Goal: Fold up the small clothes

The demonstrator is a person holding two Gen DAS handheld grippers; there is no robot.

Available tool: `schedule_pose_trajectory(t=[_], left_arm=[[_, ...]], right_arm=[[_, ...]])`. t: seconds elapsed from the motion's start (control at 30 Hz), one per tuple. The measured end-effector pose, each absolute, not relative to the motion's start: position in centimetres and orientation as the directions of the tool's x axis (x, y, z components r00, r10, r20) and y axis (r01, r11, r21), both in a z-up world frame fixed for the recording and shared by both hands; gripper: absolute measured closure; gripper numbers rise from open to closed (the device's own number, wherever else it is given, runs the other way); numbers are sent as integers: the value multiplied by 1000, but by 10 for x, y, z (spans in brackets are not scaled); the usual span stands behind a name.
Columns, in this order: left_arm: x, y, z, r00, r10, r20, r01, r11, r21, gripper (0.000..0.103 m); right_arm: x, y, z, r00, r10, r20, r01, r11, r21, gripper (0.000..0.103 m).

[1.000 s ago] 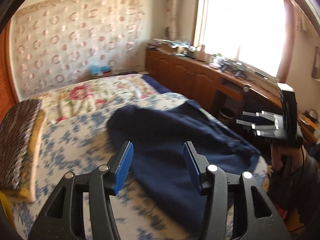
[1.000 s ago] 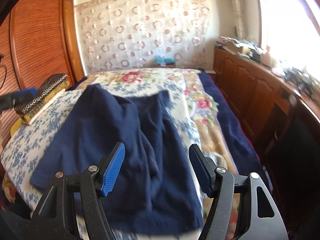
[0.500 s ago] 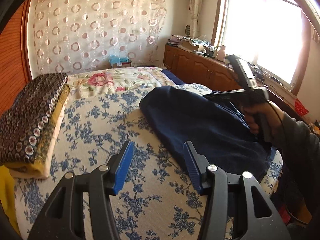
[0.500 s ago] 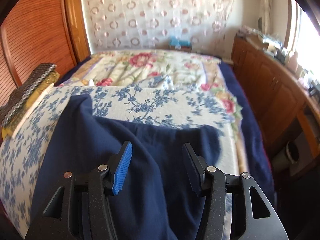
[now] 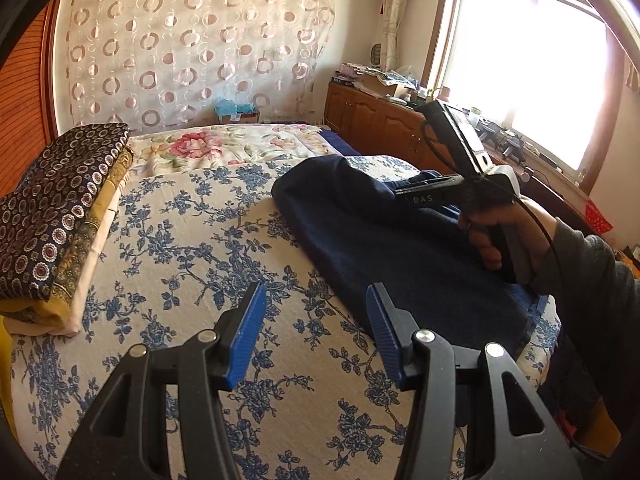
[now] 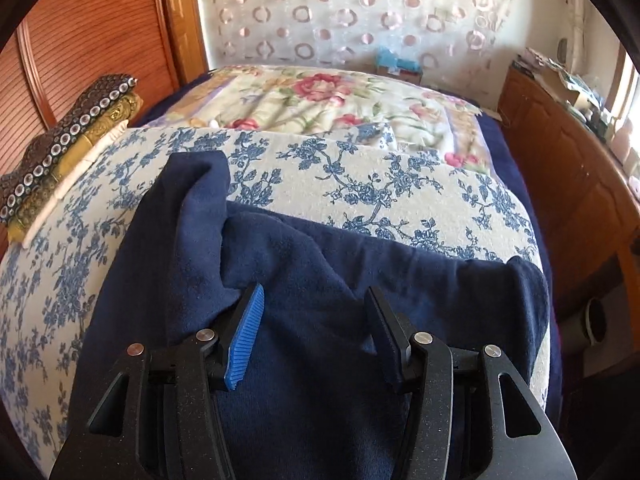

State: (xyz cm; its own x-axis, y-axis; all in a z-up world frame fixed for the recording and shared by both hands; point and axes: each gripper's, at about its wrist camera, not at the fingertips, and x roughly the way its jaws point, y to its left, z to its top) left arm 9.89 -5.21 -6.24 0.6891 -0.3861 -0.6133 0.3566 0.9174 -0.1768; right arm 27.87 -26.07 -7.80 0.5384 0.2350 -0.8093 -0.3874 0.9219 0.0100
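Navy garment is lying rumpled on the near right part of the blue-flowered bedspread. Right gripper is hovering just over it, jaws apart, nothing pinched. Left gripper is hanging over bare bedspread beside its left edge, jaws apart, gripping nothing.

Bright window lights wooden cabinets, a circle-patterned curtain and the floral bed.

Navy garment runs off the bottom edge — sideboard clutter indistinct.
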Motion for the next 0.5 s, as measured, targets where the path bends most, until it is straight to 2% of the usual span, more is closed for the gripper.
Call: schedule_pose_trajectory(t=[0.13, 0.2, 0.27, 0.37, 0.5], left_arm=[[97, -54, -63, 685, -387, -617, 364, 916, -170, 52], [97, -54, -65, 683, -387, -620, 363, 916, -171, 52], [97, -55, -66, 679, -387, -624, 363, 916, -173, 52], [96, -58, -68, 677, -388, -626, 366, 915, -170, 52], [95, -60, -68, 673, -395, -625, 374, 911, -173, 52]], right_arm=[[285, -264, -83, 511, 268, -817, -381, 922, 64, 51], [282, -264, -82, 480, 324, -815, -413, 903, 116, 83], [275, -261, -79, 477, 347, -807, -446, 887, 117, 95], [259, -257, -63, 536, 343, -772, -475, 878, 61, 98], [241, -276, -16, 664, 323, -675, -425, 905, 15, 98]])
